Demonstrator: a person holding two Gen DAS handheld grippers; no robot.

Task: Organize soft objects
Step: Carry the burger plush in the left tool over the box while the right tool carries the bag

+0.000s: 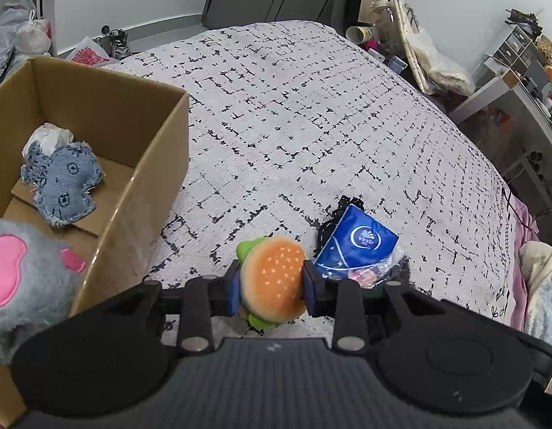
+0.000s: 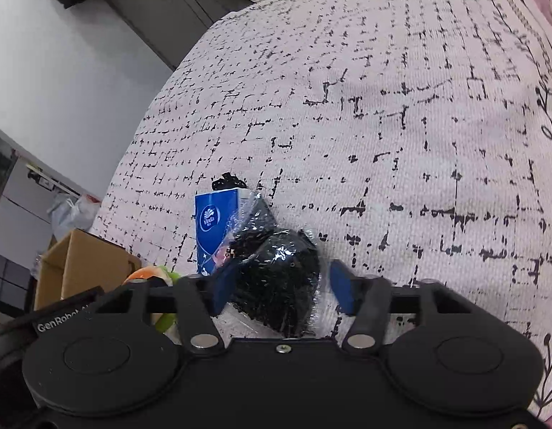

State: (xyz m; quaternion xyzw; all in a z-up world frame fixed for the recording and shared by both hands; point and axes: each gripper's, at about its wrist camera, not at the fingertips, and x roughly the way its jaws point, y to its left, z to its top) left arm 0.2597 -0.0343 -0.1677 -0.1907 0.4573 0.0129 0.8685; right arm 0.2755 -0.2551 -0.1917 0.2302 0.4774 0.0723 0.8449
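Note:
My left gripper (image 1: 272,282) is shut on a plush hamburger (image 1: 274,279) and holds it just above the bed, right of the cardboard box (image 1: 157,150). The box holds a denim plush (image 1: 63,182), a white crumpled item (image 1: 50,136) and a grey-and-pink plush (image 1: 22,275) at its near end. My right gripper (image 2: 279,284) is open with its blue pads on either side of a black item in clear plastic wrap (image 2: 279,279) lying on the bed. A blue tissue pack (image 2: 213,225) lies just beyond it; it also shows in the left wrist view (image 1: 358,243).
The bed has a white cover with black dashes (image 1: 311,107). A black lace piece (image 1: 335,218) lies under the tissue pack. Clutter and a desk (image 1: 508,82) stand to the right of the bed, bags (image 1: 22,35) on the floor at the left.

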